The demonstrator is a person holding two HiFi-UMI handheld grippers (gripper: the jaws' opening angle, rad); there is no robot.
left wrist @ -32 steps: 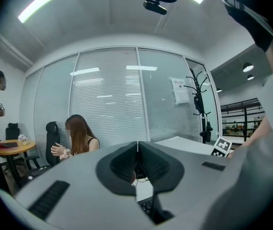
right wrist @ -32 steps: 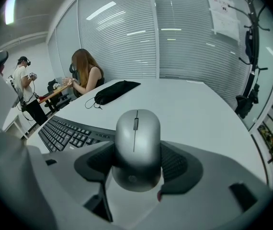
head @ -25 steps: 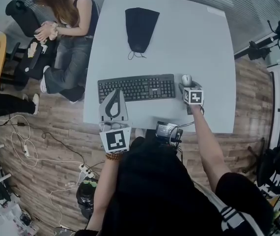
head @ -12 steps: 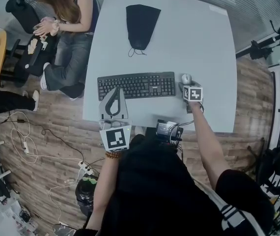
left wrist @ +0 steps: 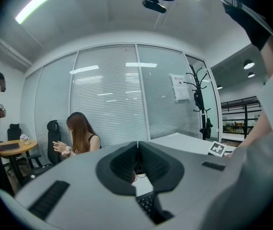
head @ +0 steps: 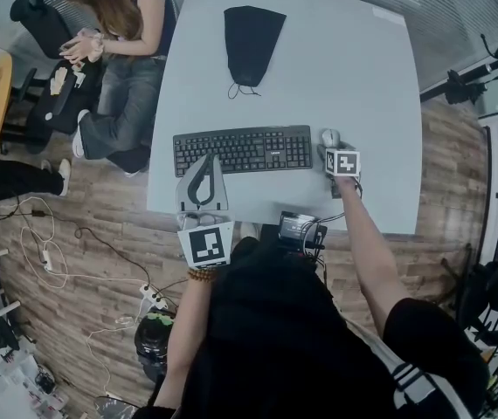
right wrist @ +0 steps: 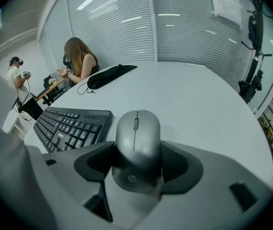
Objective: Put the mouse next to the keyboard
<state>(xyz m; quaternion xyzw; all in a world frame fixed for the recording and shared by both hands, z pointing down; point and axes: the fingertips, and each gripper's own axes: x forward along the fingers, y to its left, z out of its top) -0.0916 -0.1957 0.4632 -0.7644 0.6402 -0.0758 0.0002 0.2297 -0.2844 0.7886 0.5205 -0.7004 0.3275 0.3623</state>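
Holding the mouse (head: 330, 138) just beside the keyboard (head: 243, 150).
Head view: the right gripper (head: 332, 147) has the mouse down on the table (head: 336, 59), where it belongs; the left gripper (head: 206, 161) waits near. Left gripper view: its jaws are pressed together, empty. Right gripper view: jaws seem to squeeze the smooth, round, grey mouse (right wrist: 136, 143).

Clerk: Grey oval plastic mouse (right wrist: 137, 128), uniform grey, darker wheel. Black rectangular plastic keyboard (head: 243, 152), white key legends.

Checker: Black fabric drawstring pouch (head: 252, 46), plain. White flat tabletop (head: 354, 77), unpatterned. Right gripper (right wrist: 136, 151): grey body, charcoal pads, black-and-white square markers. Brown wood-plank floor (head: 450, 173), streaked grain.
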